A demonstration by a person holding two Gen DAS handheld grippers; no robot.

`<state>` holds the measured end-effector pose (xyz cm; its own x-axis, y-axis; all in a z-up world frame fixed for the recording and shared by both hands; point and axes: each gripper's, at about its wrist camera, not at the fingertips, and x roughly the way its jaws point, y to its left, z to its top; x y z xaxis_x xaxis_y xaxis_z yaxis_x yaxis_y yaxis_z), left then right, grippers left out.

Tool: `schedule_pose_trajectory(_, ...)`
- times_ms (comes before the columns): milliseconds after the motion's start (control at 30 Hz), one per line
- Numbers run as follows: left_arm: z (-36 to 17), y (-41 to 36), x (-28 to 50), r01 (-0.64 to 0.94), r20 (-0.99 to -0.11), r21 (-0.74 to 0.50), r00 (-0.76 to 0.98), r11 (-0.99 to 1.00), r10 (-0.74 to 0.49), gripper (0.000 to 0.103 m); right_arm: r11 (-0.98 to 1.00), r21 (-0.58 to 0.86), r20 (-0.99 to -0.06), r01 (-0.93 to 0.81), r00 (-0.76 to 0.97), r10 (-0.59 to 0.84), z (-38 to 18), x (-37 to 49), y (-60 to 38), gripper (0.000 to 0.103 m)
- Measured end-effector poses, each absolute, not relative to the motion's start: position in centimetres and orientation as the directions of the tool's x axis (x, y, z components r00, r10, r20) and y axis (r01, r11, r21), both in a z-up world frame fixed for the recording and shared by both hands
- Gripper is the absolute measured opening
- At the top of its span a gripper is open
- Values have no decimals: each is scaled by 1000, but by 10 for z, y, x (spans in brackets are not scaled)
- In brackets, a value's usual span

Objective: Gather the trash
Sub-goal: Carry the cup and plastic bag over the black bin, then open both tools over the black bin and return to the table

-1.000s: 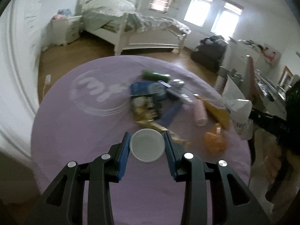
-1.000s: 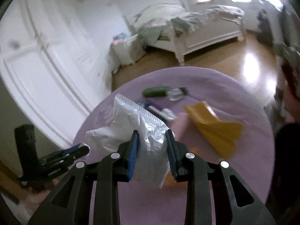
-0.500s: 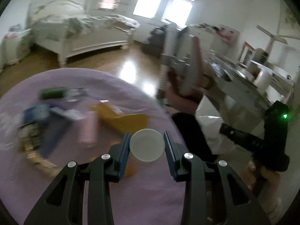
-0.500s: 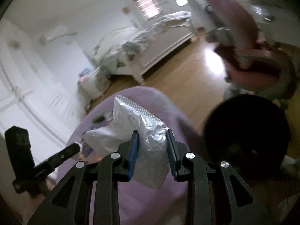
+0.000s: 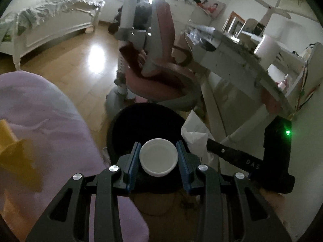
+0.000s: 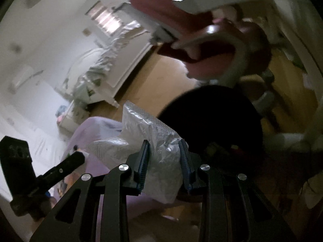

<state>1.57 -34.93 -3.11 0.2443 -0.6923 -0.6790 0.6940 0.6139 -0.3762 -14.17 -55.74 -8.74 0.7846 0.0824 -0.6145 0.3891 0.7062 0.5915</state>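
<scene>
While both grippers were over the purple table a second ago, they are now seen swung off its edge to the black bin. The white round lid [image 5: 158, 156] is clamped between the blue pads of the left gripper [image 5: 158, 157], same as in both earlier frames. The black bin [image 5: 129, 125] is now directly ahead of and below the left fingertips; it was not in the left view a second ago. The purple table [image 5: 40, 109] is pushed to the gripper's left, with only a yellow wrapper [image 5: 14, 151] left in view there. The pile of trash seen earlier is gone from the frame. The crumpled clear plastic bag [image 6: 157, 141] is pinched in the closed right gripper [image 6: 164, 159], grip unchanged. The bin [image 6: 212, 117] now sits just ahead and right of its fingertips, larger than half a second ago. A pink chair [image 5: 161, 68] is seen beyond the bin. The right view is motion-blurred.
</scene>
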Motion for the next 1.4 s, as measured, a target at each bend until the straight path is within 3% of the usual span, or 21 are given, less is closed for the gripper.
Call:
schedule_pose_trajectory(333,-61,-388,23,715,-734,-361,178,599,-656,36,645,629,-635,435,766,104,-120,-142,-576,32)
schedule_pose_trajectory(467,-68,-399,27,714,-750,-347,178,608,-637,39,618,650,-631,442,767,115,-127,-139,-586,42)
schedule_pose_trajectory(533,-71,-403,29,706,-759,-337,188,623,-624,50,617,652,-630,441,768,116,-127,-139,-589,46)
schedule_pose_trajectory(600,-67,-403,28,703,-749,-327,214,631,-626,74,616,648,-628,447,772,101,-125,-142,-591,54)
schedule_pose_trajectory(667,-61,-398,26,702,-733,-317,246,638,-634,81,611,654,-619,447,780,92,-122,-145,-592,59)
schedule_pose_trajectory(1100,-15,-301,23,609,-636,-379,376,697,-674,81,693,626,-606,356,782,146,-91,-127,-544,66)
schedule_pose_trajectory(1267,-3,-230,26,520,-612,-378,480,766,-628,82,768,585,-609,262,767,202,-70,-104,-493,66)
schedule_pose_trajectory(1400,1,-156,35,405,-619,-335,585,851,-523,87,820,546,-615,170,746,255,-56,-84,-447,66)
